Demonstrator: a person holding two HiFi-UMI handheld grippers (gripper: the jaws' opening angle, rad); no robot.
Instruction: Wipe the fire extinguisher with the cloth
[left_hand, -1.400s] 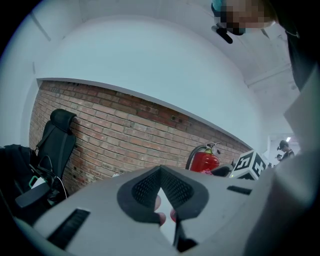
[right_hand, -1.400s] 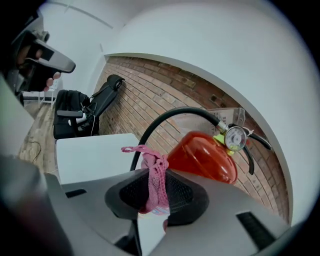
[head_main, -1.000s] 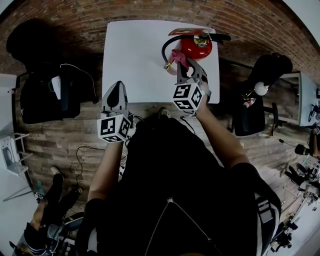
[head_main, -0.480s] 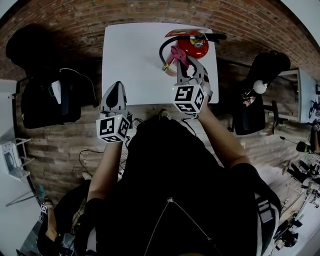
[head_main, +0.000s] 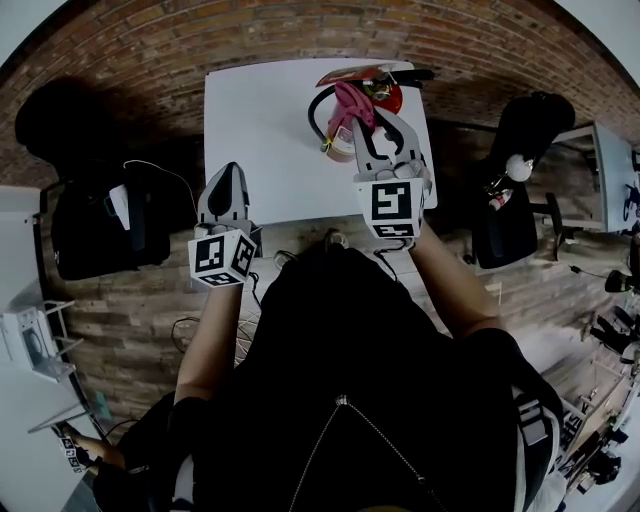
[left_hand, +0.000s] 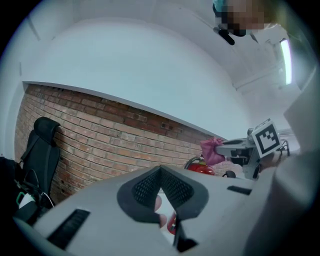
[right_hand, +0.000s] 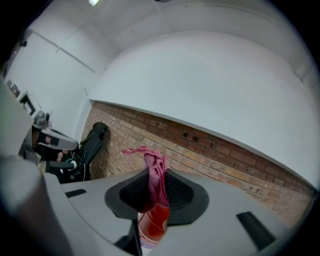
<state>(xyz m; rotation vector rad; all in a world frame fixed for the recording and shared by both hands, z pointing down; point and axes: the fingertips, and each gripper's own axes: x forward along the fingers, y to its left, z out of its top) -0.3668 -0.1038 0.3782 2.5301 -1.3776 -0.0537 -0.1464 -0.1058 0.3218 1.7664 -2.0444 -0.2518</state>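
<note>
Two things differ from a second ago, and both are on the right side. On the left almost nothing has changed: the left gripper (head_main: 226, 172) stays over the near left part of the white table (head_main: 260, 120), well apart from the work. On the right, the right gripper (head_main: 362, 122) has gone farther across the table and higher. The pink cloth (head_main: 350, 100), which hung beside the lower body of the fire extinguisher (head_main: 393, 93), is now up at its top, where the black hose begins. This probably means that one wiping stroke up along the red cylinder is just ending. The wiping seems to be in progress, not finished; how much of the surface is already done cannot be told.

The left arm is bent close to the body, with its gripper pointing away from the person. In the left gripper view its pads are together and carry nothing. The right arm is stretched forward over the table edge, and its gripper is tipped upward, since its own view looks at the brick wall and the ceiling. The pads there are clamped on the cloth (right_hand: 155, 175), which sticks out above them. The extinguisher (right_hand: 152, 225) shows just under it. It stands upright at the far right part of the table.
</note>
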